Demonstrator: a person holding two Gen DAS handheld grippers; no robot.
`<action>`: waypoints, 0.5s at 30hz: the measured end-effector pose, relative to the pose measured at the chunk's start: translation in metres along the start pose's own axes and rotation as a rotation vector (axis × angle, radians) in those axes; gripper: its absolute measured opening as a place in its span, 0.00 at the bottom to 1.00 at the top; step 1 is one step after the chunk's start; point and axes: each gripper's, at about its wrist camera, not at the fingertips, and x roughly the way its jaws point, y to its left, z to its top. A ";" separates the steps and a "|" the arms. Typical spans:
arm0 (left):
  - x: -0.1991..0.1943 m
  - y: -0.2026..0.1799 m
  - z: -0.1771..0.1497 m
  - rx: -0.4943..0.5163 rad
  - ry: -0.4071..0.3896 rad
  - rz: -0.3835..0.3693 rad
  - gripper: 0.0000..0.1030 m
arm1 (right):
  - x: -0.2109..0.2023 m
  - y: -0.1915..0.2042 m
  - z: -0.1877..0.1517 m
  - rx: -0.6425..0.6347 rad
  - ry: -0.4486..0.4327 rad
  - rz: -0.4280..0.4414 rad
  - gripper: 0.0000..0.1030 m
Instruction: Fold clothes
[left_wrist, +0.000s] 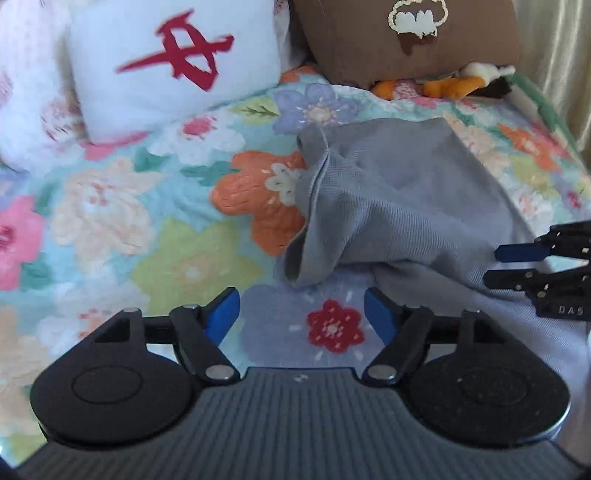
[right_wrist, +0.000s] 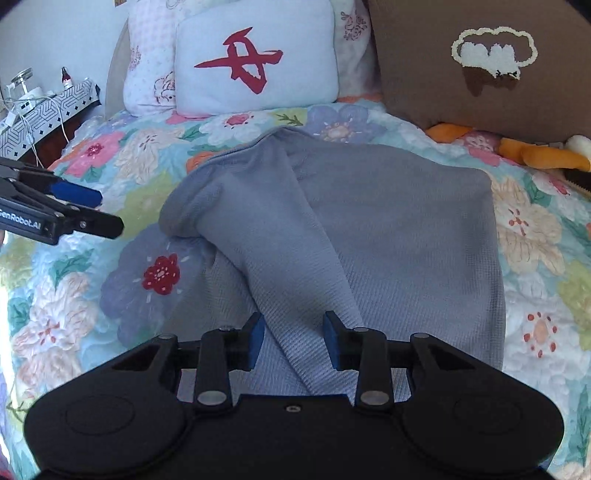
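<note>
Lying partly folded on the bed's floral quilt (right_wrist: 74, 302), with a gray knit garment (right_wrist: 388, 236) spread toward the pillows and one long flap (right_wrist: 266, 229) turned over diagonally across its body. Looks like an early or middle stage: one side brought in, yet the flap sits loose and bulging at its rounded upper end, not flattened. Shows a lifted, open hem (left_wrist: 306, 206) in the left wrist view, gaping beside an orange quilt flower, so still untidy there. Holding nothing with the left hand-held gripper (left_wrist: 301, 314), fingers spread wide above bare quilt, just short of the cloth. Hovering likewise with the right hand-held gripper (right_wrist: 293, 339), jaws apart over the near end of the folded flap, gripping no fabric as far as can be seen. Remaining, by judgement: smoothing the flap, bringing in the other side, then doubling the length. Resting behind, a white pillow (right_wrist: 258, 59) and a brown cushion (right_wrist: 480, 74), well apart from the garment.
</note>
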 end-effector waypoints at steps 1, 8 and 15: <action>0.009 0.005 0.003 -0.034 0.002 -0.034 0.72 | 0.001 0.000 0.002 -0.002 -0.007 -0.010 0.38; 0.070 -0.006 0.014 -0.030 0.064 0.024 0.79 | 0.010 -0.009 0.001 -0.033 -0.001 -0.074 0.48; 0.057 -0.027 0.022 0.051 -0.023 -0.001 0.05 | 0.016 -0.017 -0.004 -0.037 0.011 -0.086 0.55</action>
